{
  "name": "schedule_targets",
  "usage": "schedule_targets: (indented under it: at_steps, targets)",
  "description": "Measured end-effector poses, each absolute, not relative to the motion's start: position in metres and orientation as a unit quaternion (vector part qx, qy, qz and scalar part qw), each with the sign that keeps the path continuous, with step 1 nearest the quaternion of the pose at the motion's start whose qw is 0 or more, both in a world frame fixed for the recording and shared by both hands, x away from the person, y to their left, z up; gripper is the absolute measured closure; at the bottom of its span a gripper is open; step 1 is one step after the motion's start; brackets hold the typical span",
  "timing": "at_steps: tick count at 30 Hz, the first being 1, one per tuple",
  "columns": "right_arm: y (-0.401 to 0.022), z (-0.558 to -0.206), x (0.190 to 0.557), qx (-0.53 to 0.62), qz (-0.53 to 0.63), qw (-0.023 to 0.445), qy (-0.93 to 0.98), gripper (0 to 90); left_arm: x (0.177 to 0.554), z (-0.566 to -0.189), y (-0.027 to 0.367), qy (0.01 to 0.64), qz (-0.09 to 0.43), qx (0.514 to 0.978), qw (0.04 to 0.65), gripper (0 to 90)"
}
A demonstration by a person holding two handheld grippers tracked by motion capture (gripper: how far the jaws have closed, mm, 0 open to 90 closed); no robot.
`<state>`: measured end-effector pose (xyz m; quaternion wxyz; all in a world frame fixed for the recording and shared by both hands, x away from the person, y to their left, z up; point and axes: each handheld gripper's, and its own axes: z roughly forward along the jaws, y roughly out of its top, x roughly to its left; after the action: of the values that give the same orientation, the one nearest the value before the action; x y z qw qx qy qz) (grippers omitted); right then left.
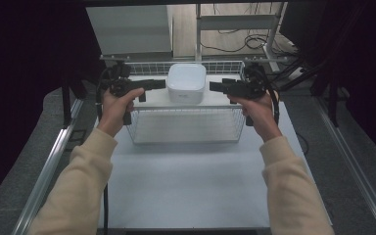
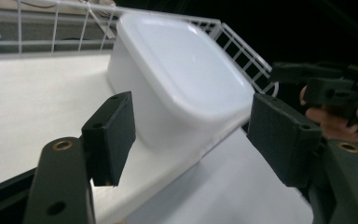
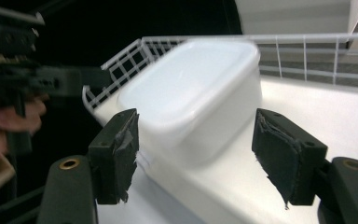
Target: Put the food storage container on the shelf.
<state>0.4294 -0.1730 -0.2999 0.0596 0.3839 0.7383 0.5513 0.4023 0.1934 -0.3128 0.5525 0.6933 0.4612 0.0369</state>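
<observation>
High view: the left gripper [image 1: 160, 83] and the right gripper [image 1: 214, 86] face each other across a white box [image 1: 186, 82], each just beside it, jaws spread wide and holding nothing. In both gripper views the pads stand clear of the box's sides. The box sits upside down on a white board [image 1: 152, 98] laid across a wire basket [image 1: 186, 125], which stands on the table [image 1: 191, 186].

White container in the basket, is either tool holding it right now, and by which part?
Nothing is held. The white container sits in the wire basket; the left tool and right tool flank it with jaws open, clear of its sides.
</observation>
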Motion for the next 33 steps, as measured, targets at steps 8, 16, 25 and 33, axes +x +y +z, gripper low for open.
schedule_targets:
  at_steps: [8, 16, 25, 33]
  targets:
    - [-0.2, -0.321, 0.372, 0.349, 0.542, 0.094, 0.759, 31.0, 0.342, -0.342, 0.204, 0.427, 0.067, 0.723, 0.539, 31.2]
    - [-0.225, -0.375, 0.314, 0.332, 0.525, 0.129, 0.773, 30.6, 0.286, -0.39, 0.218, 0.417, 0.104, 0.735, 0.524, 29.6]
    - [-0.236, -0.433, 0.287, 0.364, 0.508, 0.11, 0.772, 30.4, 0.262, -0.449, 0.22, 0.433, 0.102, 0.755, 0.483, 28.6]
    - [-0.234, -0.438, 0.283, 0.363, 0.504, 0.136, 0.771, 26.0, 0.257, -0.453, 0.216, 0.43, 0.115, 0.759, 0.474, 26.8]
